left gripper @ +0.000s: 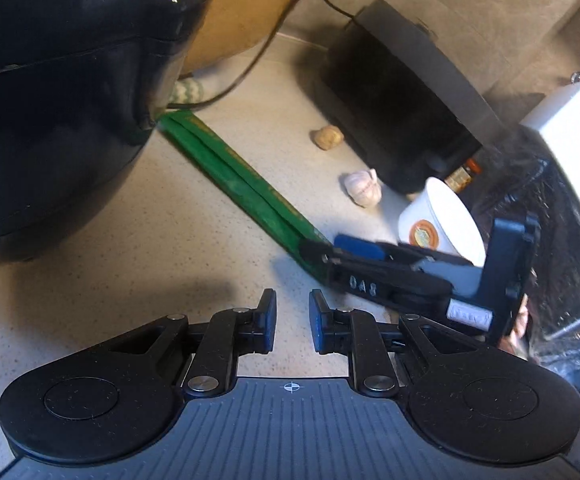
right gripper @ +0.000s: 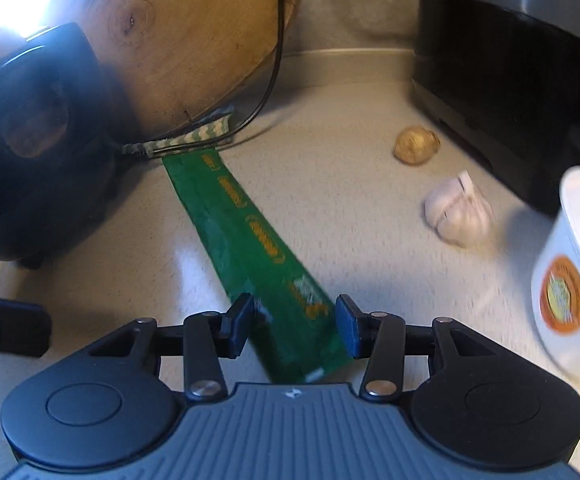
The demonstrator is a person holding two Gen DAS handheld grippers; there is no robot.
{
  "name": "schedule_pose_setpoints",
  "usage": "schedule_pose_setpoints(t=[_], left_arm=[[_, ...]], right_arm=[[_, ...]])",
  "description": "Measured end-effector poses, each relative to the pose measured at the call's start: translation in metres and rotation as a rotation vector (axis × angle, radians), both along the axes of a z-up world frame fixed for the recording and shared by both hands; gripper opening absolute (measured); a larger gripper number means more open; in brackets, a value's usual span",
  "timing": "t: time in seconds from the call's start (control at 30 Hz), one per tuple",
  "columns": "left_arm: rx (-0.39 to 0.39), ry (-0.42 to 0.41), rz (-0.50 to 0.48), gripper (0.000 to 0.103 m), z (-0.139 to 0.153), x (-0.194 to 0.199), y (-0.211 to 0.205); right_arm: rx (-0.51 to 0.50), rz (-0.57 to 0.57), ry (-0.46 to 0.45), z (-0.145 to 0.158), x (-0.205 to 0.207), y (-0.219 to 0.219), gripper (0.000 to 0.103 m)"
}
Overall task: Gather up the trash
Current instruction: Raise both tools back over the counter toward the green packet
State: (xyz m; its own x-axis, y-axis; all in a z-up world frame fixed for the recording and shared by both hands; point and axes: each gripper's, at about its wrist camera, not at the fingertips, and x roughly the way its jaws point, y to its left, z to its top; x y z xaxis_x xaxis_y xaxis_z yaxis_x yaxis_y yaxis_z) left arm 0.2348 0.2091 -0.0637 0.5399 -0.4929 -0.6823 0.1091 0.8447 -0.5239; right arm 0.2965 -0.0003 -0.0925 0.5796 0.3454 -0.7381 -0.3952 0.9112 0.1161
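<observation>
A long green wrapper lies flat on the pale counter, its far end tucked beside a black appliance. My right gripper straddles the wrapper's near end, with a finger at each edge and the jaws apart. I cannot see the pads pressing on it. My left gripper hovers over bare counter just short of that end, its jaws a narrow gap apart and nothing between them. A white paper cup with an orange label lies tipped to the right.
A garlic bulb and a small brown nut-like lump sit near a black box appliance. A round wooden board and a cord lean at the back. A black plastic bag is at the right.
</observation>
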Motion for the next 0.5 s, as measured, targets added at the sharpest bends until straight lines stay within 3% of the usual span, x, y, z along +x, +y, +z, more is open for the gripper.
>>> schedule_pose_setpoints(t=[0.17,0.23,0.33,0.4,0.5], left_arm=[[-0.005,0.006,-0.003,0.02,-0.002,0.003,-0.005],[-0.004,0.006,-0.003,0.02,-0.002,0.002,-0.005],[0.005,0.007,-0.006,0.02,-0.002,0.001,-0.005],[0.011,0.009,0.006,0.02,-0.001,0.0,-0.004],[0.025,0.005,0.032,0.02,-0.001,0.003,-0.008]], right_arm=[[0.027,0.001,-0.005,-0.002,0.006,-0.009,0.046],[0.033,0.017,0.025,-0.008,0.012,-0.008,0.055],[0.059,0.021,0.042,-0.01,0.007,-0.013,0.056],[0.112,0.022,0.076,-0.008,-0.003,-0.017,0.036],[0.2,0.043,0.116,-0.004,-0.032,-0.024,0.032]])
